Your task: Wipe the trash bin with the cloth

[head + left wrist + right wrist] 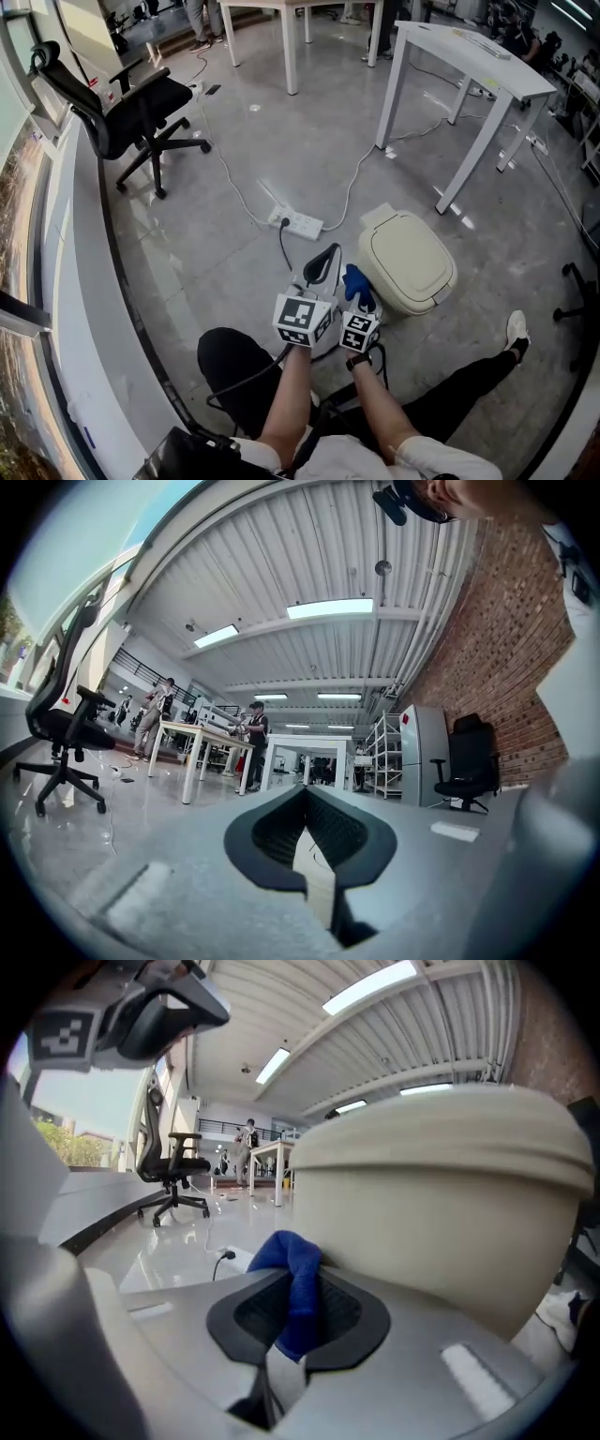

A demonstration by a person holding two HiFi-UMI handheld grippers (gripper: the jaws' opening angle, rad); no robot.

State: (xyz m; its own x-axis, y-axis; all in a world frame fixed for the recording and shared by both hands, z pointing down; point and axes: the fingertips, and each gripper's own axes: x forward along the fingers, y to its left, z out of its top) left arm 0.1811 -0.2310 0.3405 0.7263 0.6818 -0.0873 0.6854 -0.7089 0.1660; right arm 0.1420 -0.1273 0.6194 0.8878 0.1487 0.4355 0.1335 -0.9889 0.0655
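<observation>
A cream trash bin (409, 259) stands on the floor ahead of me, its lid down. My right gripper (357, 286) is shut on a blue cloth (356, 283), and the cloth touches the bin's left side. In the right gripper view the blue cloth (296, 1283) hangs pinched between the dark jaws of the right gripper (298, 1314), pressed against the bin wall (441, 1222). My left gripper (322, 265) hovers just left of it, shut with nothing held. In its own view the left gripper (307, 832) has its jaws together, pointing at the open room.
A white power strip (297, 223) with cables lies on the floor behind the grippers. A black office chair (122, 108) stands at the far left by the window ledge. White tables (469, 58) stand behind the bin. A person's white shoe (517, 330) rests at the right.
</observation>
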